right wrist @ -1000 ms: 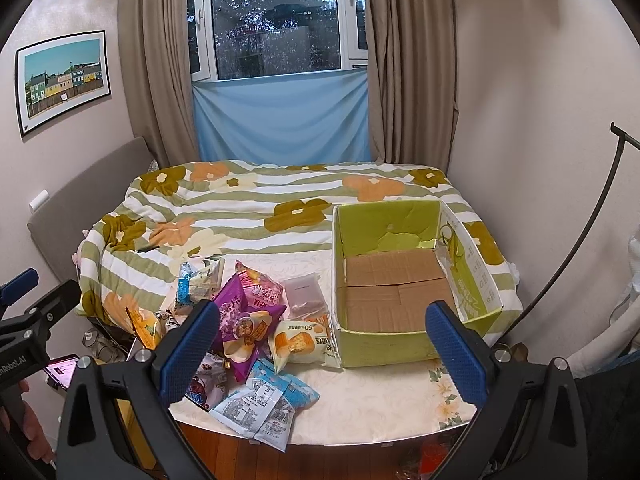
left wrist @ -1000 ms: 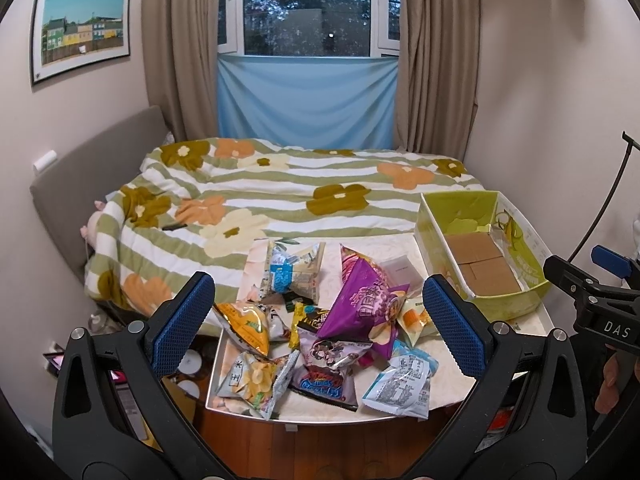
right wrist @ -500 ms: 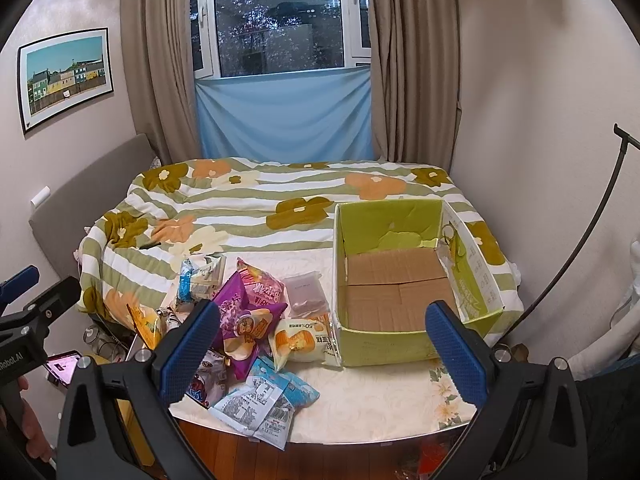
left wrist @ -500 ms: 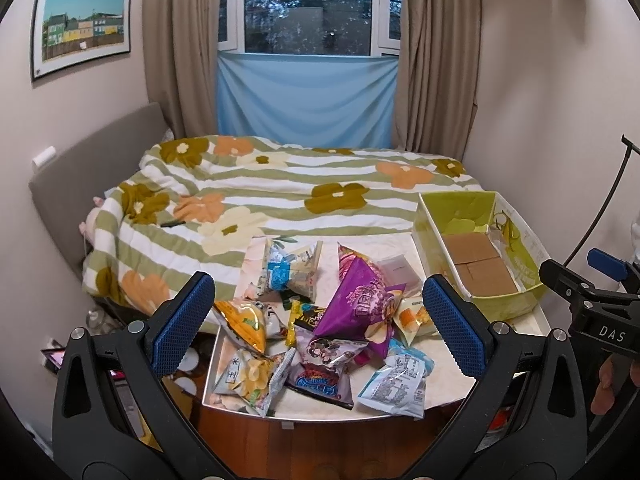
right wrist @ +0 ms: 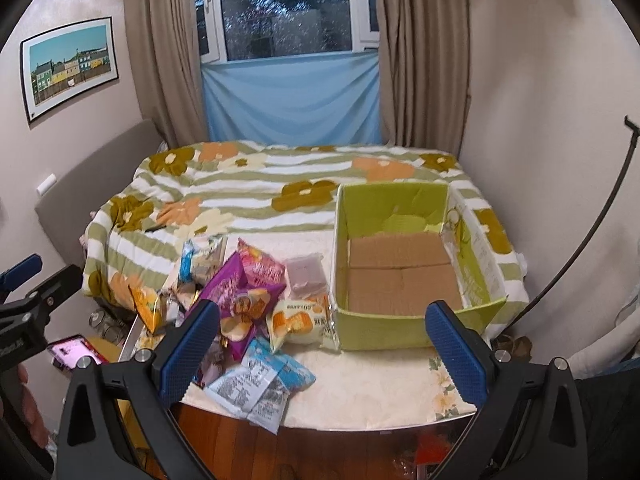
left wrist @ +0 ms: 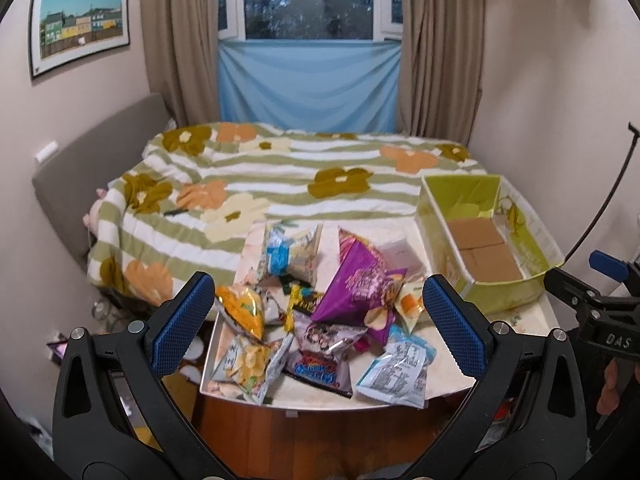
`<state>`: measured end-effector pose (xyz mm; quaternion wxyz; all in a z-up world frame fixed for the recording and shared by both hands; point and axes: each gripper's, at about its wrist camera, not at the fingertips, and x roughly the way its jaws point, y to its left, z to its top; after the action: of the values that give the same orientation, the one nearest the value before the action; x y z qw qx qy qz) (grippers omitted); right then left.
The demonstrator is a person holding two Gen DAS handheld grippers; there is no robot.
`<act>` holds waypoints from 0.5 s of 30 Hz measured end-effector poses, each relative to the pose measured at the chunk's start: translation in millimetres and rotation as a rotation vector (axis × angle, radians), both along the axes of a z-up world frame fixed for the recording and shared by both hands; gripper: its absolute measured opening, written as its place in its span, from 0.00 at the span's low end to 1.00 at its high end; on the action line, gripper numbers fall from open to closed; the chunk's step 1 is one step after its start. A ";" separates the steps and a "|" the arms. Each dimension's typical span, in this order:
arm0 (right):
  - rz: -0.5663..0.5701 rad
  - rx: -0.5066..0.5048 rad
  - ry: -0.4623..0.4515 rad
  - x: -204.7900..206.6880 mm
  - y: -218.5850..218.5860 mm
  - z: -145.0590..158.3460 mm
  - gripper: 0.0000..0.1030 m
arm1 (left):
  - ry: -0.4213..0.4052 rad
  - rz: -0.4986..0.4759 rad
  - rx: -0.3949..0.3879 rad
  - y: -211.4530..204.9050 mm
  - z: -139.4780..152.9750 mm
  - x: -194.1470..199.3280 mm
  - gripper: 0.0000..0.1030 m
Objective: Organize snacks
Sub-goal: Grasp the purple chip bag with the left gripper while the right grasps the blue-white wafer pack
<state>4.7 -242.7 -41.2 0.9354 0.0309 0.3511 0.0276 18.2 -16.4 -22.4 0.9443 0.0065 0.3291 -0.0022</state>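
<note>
Table [right wrist: 360, 384] front edge: blue-white pkt [right wrist: 256, 384] overhangs; both tools spread.

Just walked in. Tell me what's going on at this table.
A person holds a hand-held gripper in each hand, the left hand-held gripper and the right hand-held gripper, both open and holding nothing. A pile of snack bags lies loose on the table. Beside it the green cardboard box has nothing in it, so no snacks have been sorted yet.

Heaped on the table [right wrist: 372, 400] at nine o'clock of the box [right wrist: 400, 324]: snack bags [right wrist: 244, 304]. Nearest the box, touching its wall, a bun packet [right wrist: 298, 322]. Behind both, at twelve o'clock, the bed [right wrist: 280, 184].
</note>
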 end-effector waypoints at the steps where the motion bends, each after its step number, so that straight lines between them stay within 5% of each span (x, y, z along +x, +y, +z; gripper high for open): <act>1: 0.011 0.007 0.012 1.6 -2.2 -4.3 0.99 | 0.013 0.004 -0.001 -0.7 -3.8 0.7 1.00; 15: 0.104 0.162 0.318 38.1 -10.0 -96.8 0.99 | 0.235 -0.157 -0.045 -17.9 -68.9 66.4 1.00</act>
<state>42.8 -252.7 -138.0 0.8600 0.0919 0.4922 0.0990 84.5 -34.3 -91.3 0.8962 0.0107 0.4355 -0.0843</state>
